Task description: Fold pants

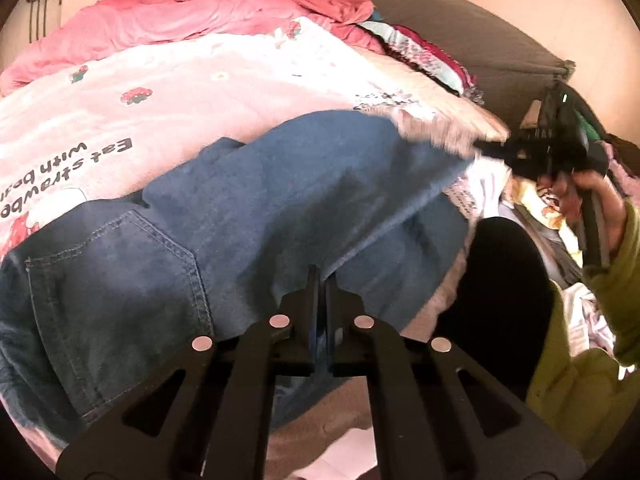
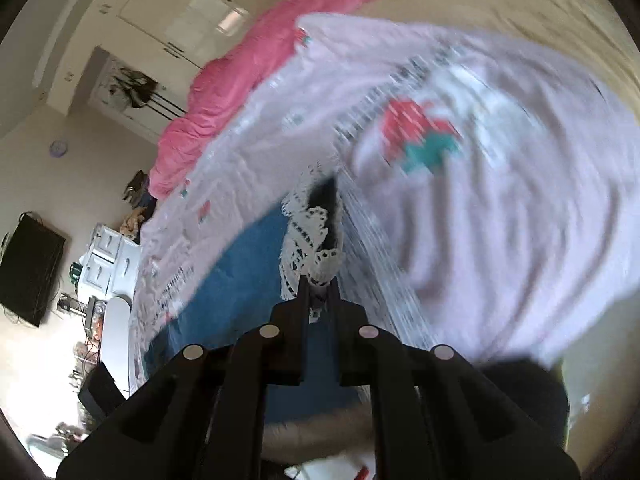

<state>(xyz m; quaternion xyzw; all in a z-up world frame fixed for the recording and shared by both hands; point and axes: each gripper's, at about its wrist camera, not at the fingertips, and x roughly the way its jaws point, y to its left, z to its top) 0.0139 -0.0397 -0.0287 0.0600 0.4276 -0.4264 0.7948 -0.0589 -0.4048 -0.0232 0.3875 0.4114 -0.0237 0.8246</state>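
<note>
Blue denim pants [image 1: 248, 208] lie across the bed on a pale pink strawberry-print blanket [image 1: 168, 92], back pocket at the left. My left gripper [image 1: 322, 280] is shut on the near edge of the pants. My right gripper [image 1: 486, 151] shows at the right of the left wrist view, held by a hand, at the pants' far end. In the right wrist view my right gripper [image 2: 318, 284] is shut on a white lace-trimmed hem [image 2: 312, 236] of the pants, with the blue denim [image 2: 248, 272] below and left. That view is blurred.
A pink duvet [image 1: 208, 16] lies bunched at the far side of the bed. A pile of mixed clothes [image 1: 432, 56] lies at the right by a dark headboard [image 1: 472, 28]. The right wrist view shows white drawers [image 2: 108, 256] and a black screen [image 2: 28, 268].
</note>
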